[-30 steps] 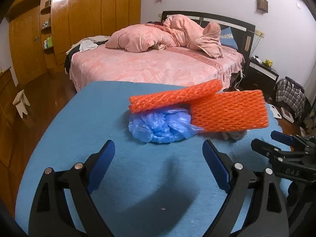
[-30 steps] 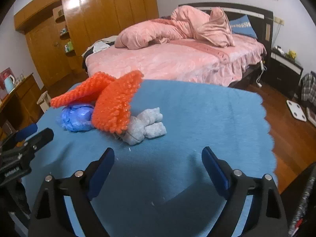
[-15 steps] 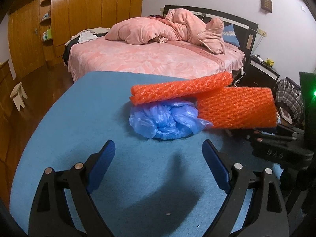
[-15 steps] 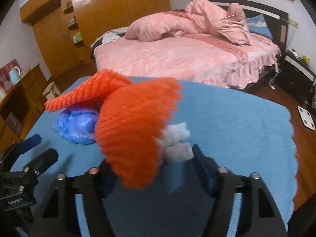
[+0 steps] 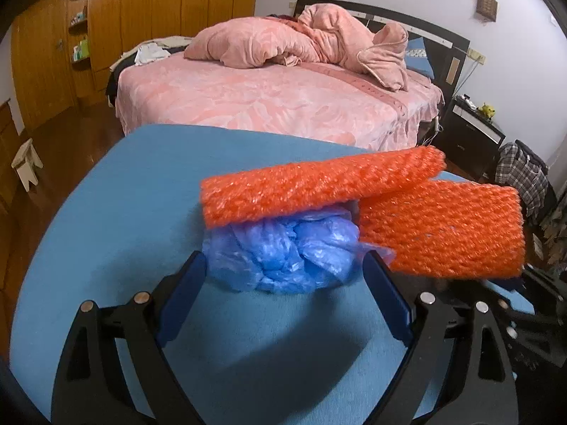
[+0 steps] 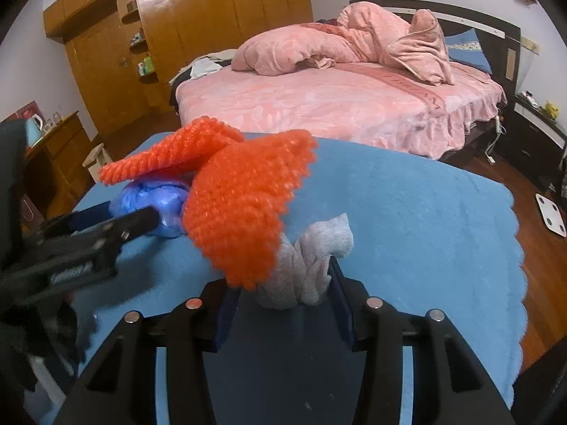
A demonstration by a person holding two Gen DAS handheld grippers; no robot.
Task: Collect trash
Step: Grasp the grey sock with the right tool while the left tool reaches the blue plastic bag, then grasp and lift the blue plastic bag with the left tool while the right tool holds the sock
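Observation:
On the blue table cloth [image 5: 117, 212] lies a crumpled blue plastic bag [image 5: 287, 251] under a bent orange foam net [image 5: 319, 184], whose other half [image 5: 443, 230] hangs to the right. My left gripper [image 5: 283, 272] is open, with its fingers on either side of the blue bag. In the right wrist view the orange net [image 6: 241, 205] overhangs a crumpled grey-white wad [image 6: 308, 265]. My right gripper [image 6: 283, 287] has narrowed around the wad, its fingers at both sides of it. The blue bag [image 6: 152, 202] and the left gripper's finger [image 6: 117, 226] show at the left.
A bed with pink bedding [image 5: 283, 88] stands beyond the table. Wooden wardrobes [image 5: 141, 17] line the left wall, with a small stool [image 5: 26, 163] on the wooden floor. A black nightstand [image 5: 475, 127] is at the right. The cloth's scalloped right edge [image 6: 517, 248] borders the floor.
Both grippers moved forward into the pile. The left one now straddles the blue bag. The right one slid under the orange net and closed in around the grey-white wad.

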